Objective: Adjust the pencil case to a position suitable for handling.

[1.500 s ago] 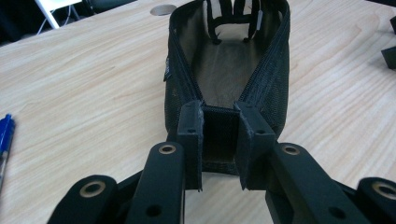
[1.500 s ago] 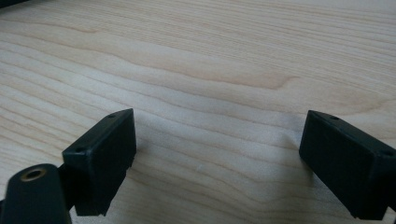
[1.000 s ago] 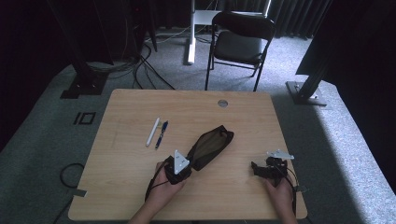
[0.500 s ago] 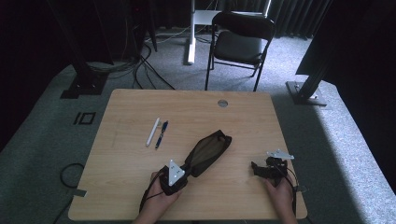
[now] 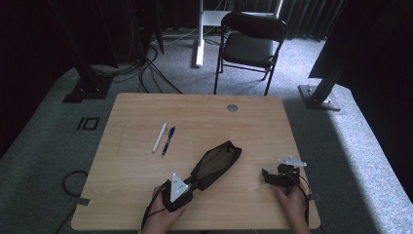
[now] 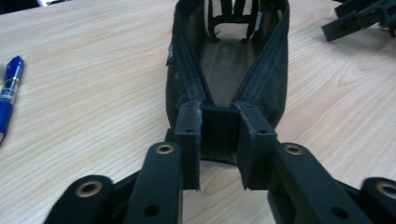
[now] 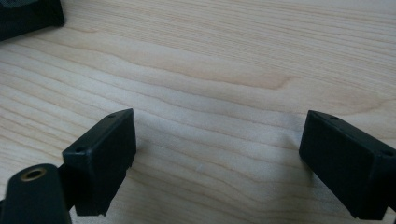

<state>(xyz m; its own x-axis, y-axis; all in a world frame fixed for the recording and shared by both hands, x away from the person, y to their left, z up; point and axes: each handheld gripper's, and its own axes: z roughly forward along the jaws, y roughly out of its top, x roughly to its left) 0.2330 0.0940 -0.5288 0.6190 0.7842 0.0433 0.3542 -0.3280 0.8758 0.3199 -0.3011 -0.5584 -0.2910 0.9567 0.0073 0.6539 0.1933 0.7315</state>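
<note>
Mesh pouch, black and long, lies flat on my table with its zip drawn open along the top. Its near end sits right between the pads of my left gripper. In the left gripper view the two pads flank the closed end tab of the zip and look to be touching the fabric on both sides, so I read this as a light pinch on the pouch's end; those jaws have just been opening a little with the pouch end between them. From that gripper the pouch runs straight ahead and away, its mouth widening towards the far end, where I can see pale strap-like marks inside.

In the high view my left gripper sits at the near edge of the table, and the pouch angles up and to the right from it.

My right gripper rests low over bare wood, jaws spread wide with nothing between them. In the high view it lies well to the right of the pouch, not touching it.

A blue pen and a white pen lie side by side beyond my left gripper, off to its left; the blue pen also shows at the left edge of the left gripper view.
</note>
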